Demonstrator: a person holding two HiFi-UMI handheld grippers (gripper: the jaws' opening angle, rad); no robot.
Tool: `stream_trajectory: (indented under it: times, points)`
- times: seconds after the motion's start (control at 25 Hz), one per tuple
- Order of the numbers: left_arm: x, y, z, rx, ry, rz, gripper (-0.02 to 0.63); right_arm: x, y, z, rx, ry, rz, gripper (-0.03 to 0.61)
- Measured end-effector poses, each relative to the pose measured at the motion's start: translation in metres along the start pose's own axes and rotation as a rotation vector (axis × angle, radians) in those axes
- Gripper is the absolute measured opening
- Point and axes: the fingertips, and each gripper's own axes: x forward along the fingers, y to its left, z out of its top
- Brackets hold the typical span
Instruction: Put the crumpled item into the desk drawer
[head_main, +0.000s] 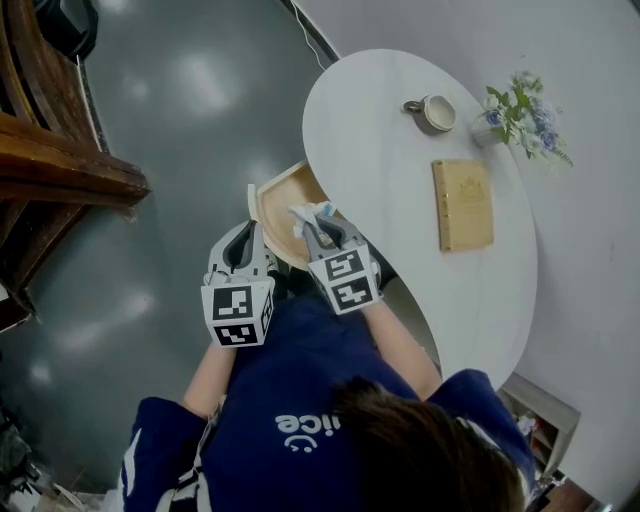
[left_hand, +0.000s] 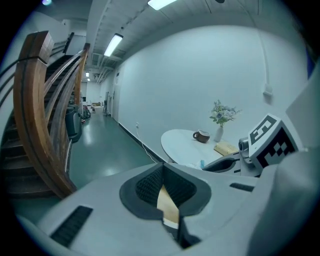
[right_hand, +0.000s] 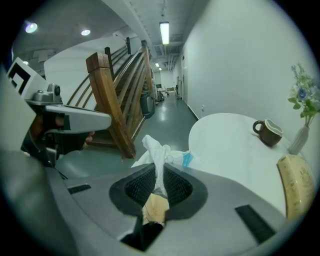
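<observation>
drawer (head_main: 280, 186) stands open at the left edge of the tabletop (head_main: 400, 170); visible floor is bare wood, the rest hidden under the grippers. right gripper (right_hand: 159, 169) pinches the crumpled tissue (right_hand: 156, 147) above the drawer. left gripper (left_hand: 163, 169) jaws pressed together, empty.

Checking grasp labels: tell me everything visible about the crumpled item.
The crumpled item is a white wad of thin, tissue-like paper or cloth with a small blue patch on one side. It is pinched between the closed jaws of the right gripper, with most of it bunched beyond the tips. In the head view it sits over the open light-wood drawer, not yet released.
</observation>
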Motion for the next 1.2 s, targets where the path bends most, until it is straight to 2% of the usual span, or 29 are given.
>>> stream_trajectory:
  times: [0.48,0.8,1.04,1.2]
  points:
    - [-0.011,0.026,-0.019,-0.073,0.045,0.121,0.003,0.052,-0.001,-0.03,-0.087,0.144,0.065,0.055]
    - [-0.009,0.028,-0.031,-0.103,0.087,0.156,0.003,0.08,-0.004,-0.047,-0.094,0.209,0.096,0.055]
    - [-0.011,0.028,-0.047,-0.147,0.133,0.181,0.003,0.101,-0.006,-0.066,-0.157,0.27,0.114,0.055]
    - [-0.01,0.027,-0.057,-0.163,0.156,0.197,0.003,0.114,-0.006,-0.075,-0.161,0.295,0.137,0.055]
